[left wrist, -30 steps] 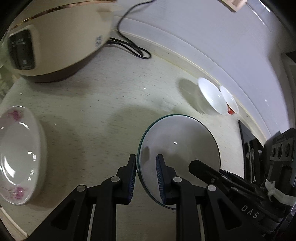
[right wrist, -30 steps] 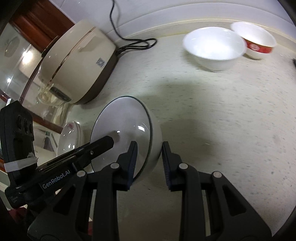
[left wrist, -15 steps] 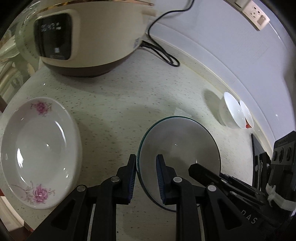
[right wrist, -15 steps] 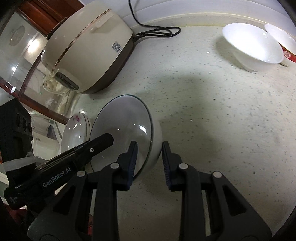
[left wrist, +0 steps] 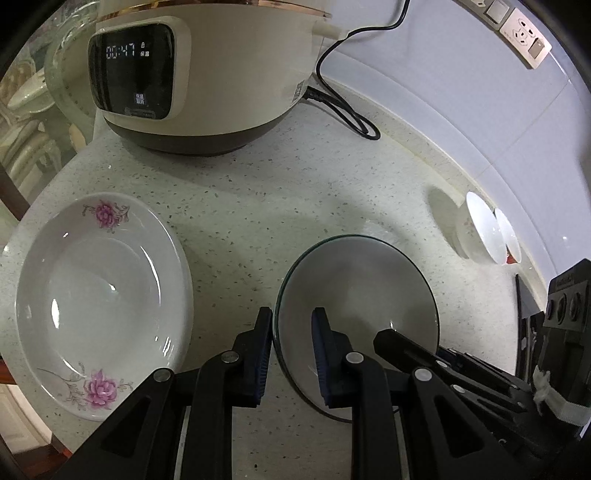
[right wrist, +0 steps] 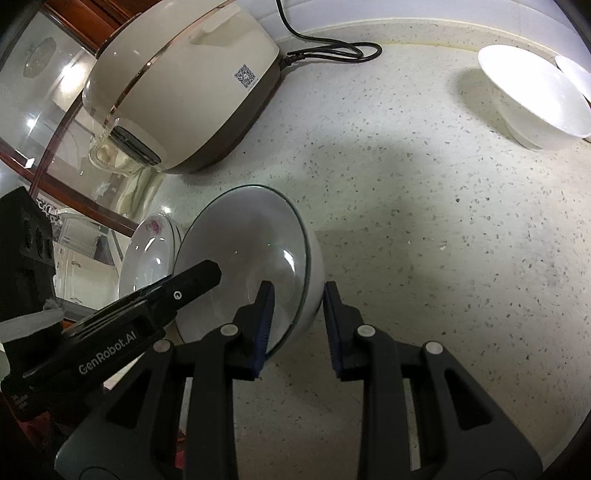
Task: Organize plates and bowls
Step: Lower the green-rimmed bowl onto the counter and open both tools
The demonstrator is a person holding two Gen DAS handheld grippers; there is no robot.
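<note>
A grey bowl with a dark green rim (left wrist: 362, 291) (right wrist: 251, 266) hangs just above the speckled counter, held from two sides. My left gripper (left wrist: 291, 354) is shut on its near-left rim, and my right gripper (right wrist: 297, 321) is shut on its right wall. A white flowered plate (left wrist: 99, 291) lies on the counter to the left, also visible behind the bowl as the flowered plate (right wrist: 147, 254) in the right wrist view. Two white bowls (left wrist: 480, 232) (right wrist: 532, 99) stand by the back wall on the right.
A cream rice cooker (left wrist: 207, 70) (right wrist: 177, 96) with a black cord (left wrist: 347, 110) stands at the back. A wall socket (left wrist: 521, 33) sits above it. Glass cabinet doors (right wrist: 40, 92) bound the counter's left end. A dark stove edge (left wrist: 528, 302) lies at the far right.
Both grippers carried the grey bowl leftward along the counter. The flowered plate and the rice cooker have come closer into view, and the two white bowls have slid away to the right.
</note>
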